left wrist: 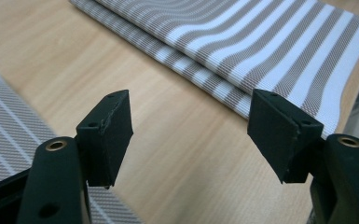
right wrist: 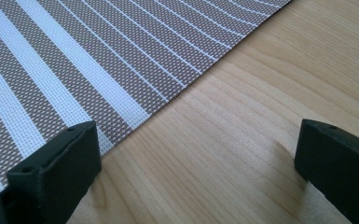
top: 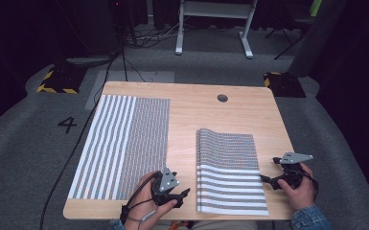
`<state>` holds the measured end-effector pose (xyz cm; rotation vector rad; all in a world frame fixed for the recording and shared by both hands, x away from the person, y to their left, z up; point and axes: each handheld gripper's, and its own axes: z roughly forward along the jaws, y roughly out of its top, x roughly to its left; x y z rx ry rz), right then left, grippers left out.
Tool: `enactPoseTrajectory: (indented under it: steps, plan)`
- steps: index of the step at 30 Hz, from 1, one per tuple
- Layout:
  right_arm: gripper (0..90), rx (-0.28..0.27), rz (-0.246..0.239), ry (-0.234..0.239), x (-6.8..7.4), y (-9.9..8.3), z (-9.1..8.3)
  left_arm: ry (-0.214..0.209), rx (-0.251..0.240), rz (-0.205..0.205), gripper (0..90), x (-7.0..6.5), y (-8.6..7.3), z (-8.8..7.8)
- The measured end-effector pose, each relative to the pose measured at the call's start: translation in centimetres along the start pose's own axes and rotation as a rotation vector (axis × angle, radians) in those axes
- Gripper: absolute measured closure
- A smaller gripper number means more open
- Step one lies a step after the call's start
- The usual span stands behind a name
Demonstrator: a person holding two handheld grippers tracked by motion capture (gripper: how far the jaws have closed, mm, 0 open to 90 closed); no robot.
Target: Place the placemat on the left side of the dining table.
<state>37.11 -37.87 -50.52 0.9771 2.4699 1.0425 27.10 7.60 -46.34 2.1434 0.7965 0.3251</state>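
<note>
A folded brown-and-white striped mat (top: 230,167) lies on the right half of the wooden table (top: 191,115), its fold along the left side. A second striped mat (top: 120,143) lies flat on the left half. My left gripper (top: 184,194) hovers between the two mats near the front edge and points right toward the folded mat. In the left gripper view it (left wrist: 191,135) is open over bare wood, with the folded mat (left wrist: 261,46) just ahead. My right gripper (top: 270,170) sits at the folded mat's right edge. In the right gripper view it (right wrist: 200,163) is open, one jaw over the mat (right wrist: 74,70).
A round cable hole (top: 222,97) sits near the table's far edge. Beyond the table are grey carpet, black cables (top: 120,57), a white desk frame (top: 215,24) and yellow-black floor plates (top: 57,81). The flat mat's corner (left wrist: 4,126) lies beside the left jaw.
</note>
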Motion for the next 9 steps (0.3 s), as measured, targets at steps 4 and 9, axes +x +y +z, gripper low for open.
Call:
enactPoseTrajectory:
  steps: [4, 9]
  plan:
    - [0.5, 0.000, -0.001, 0.000, 0.0, 0.0, 0.0, -0.022, 0.035, -0.013, 31.1, -0.2, -1.3, 1.1]
    - [0.5, 0.000, -0.003, 0.000, 0.0, 0.0, 0.0, -0.032, 0.037, -0.007, 30.5, -0.3, -2.1, 1.8]
